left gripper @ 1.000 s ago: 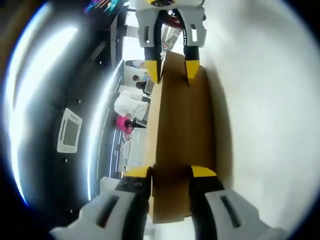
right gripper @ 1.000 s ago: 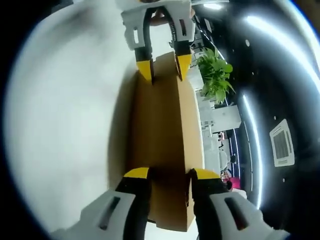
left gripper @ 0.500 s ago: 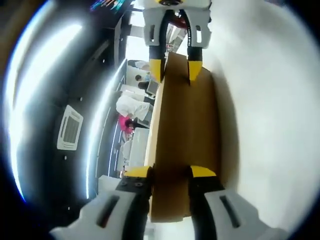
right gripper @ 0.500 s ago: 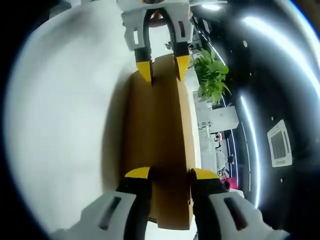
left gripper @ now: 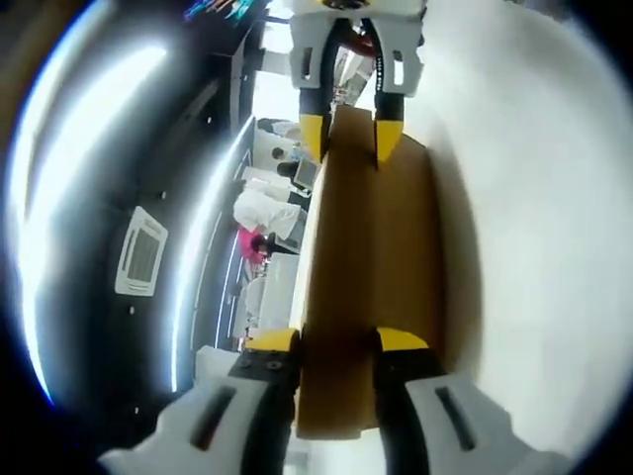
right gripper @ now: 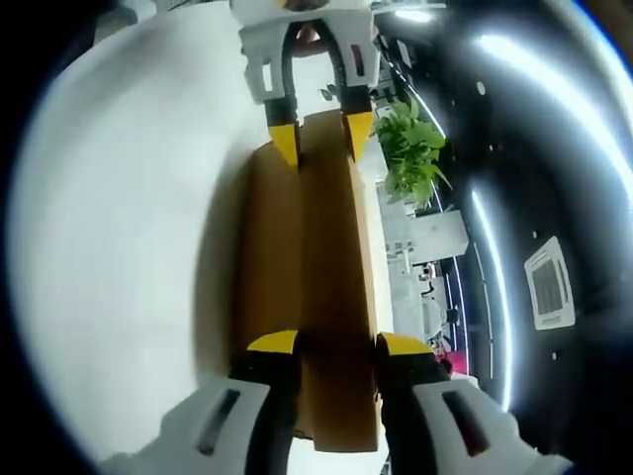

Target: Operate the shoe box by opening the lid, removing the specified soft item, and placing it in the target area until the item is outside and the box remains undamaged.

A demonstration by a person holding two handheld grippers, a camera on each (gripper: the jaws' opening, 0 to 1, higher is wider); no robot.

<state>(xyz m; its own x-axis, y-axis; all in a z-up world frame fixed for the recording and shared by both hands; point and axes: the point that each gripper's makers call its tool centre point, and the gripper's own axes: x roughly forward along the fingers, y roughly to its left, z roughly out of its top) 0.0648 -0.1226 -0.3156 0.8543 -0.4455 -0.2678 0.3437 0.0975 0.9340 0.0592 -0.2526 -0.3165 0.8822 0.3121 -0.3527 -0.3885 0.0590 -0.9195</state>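
Box (left gripper: 371, 287) contents hidden under lid (right gripper: 331, 287)

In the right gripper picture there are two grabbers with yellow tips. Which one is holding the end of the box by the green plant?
The far one, the left gripper at the top, hanging tips-down. It grips the box end beside the plant. The right gripper rises from the bottom and holds the near end.

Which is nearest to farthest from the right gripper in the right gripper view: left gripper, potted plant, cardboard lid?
1. cardboard lid, between its jaws.
2. left gripper, far end of lid, top of view.
3. potted plant, beyond, right of lid.
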